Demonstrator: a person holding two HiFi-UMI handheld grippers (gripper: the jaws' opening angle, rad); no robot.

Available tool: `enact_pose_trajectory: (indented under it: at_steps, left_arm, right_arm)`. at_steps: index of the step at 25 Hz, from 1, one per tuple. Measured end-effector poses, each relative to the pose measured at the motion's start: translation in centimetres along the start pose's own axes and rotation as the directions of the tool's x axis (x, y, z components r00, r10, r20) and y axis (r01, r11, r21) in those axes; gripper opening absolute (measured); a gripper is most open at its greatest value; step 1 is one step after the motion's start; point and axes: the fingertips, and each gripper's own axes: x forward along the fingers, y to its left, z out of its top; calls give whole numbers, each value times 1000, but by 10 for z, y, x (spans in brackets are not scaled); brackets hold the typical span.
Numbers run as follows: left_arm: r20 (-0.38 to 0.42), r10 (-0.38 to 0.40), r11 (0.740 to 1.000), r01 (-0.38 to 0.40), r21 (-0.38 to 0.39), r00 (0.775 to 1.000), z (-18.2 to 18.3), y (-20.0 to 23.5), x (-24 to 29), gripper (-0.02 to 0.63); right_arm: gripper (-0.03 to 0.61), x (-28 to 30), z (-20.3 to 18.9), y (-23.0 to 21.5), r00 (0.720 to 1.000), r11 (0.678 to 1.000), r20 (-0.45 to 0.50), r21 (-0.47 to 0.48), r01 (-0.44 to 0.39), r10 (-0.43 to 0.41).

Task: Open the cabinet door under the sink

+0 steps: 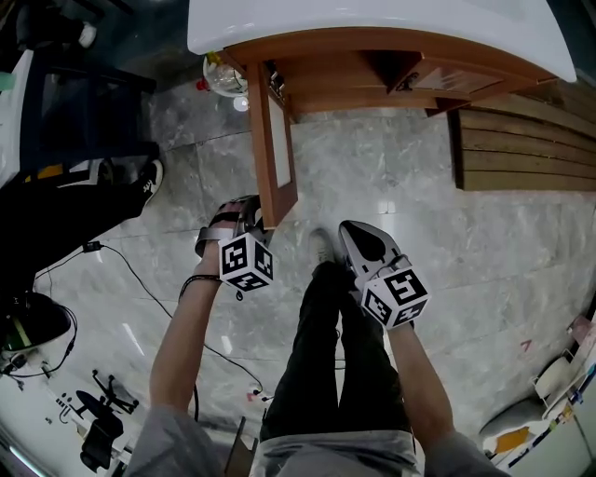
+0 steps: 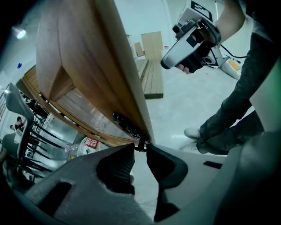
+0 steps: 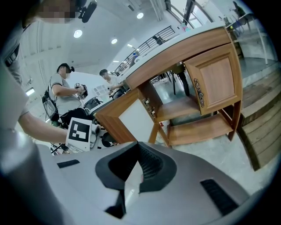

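Since the cabinet door [image 1: 277,172] under the white sink [image 1: 372,19] swings on hinges at the cabinet, the left claw [image 2: 139,147] takes it at the free edge, where a pull has most leverage: its 2 jaws are pinched on the lower end of the dark metal handle [image 2: 125,123]. The door stands well out from the cabinet, roughly square to its front, so I'd judge the opening all but done. The right claw [image 3: 137,144] has no part in this; it hangs low beside the person's leg, jaws closed on nothing, out of the door's arc. Behind the open door the cabinet [image 3: 197,128] shows 2 bare wooden shelves with nothing on them that I can see. The second door [image 3: 217,79] is shut, so whatever lies behind it is hidden. A clear plastic bottle [image 1: 223,76] sits on the floor [image 1: 391,168] just beside the cabinet's far corner; what it holds I cannot tell
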Motion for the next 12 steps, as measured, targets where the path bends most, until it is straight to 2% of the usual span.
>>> enact_pose_trajectory:
  at_steps: [7, 12]
  left_arm:
    - [10, 50, 989, -48, -138, 999, 1, 3, -12, 83]
    - [25, 65, 979, -59, -193, 998, 8, 7, -41, 81]
  right_arm:
    - [11, -1, 15, 7, 1000, 1000, 11, -22, -3, 4]
    - [11, -9, 36, 16, 999, 1000, 32, -28, -5, 5]
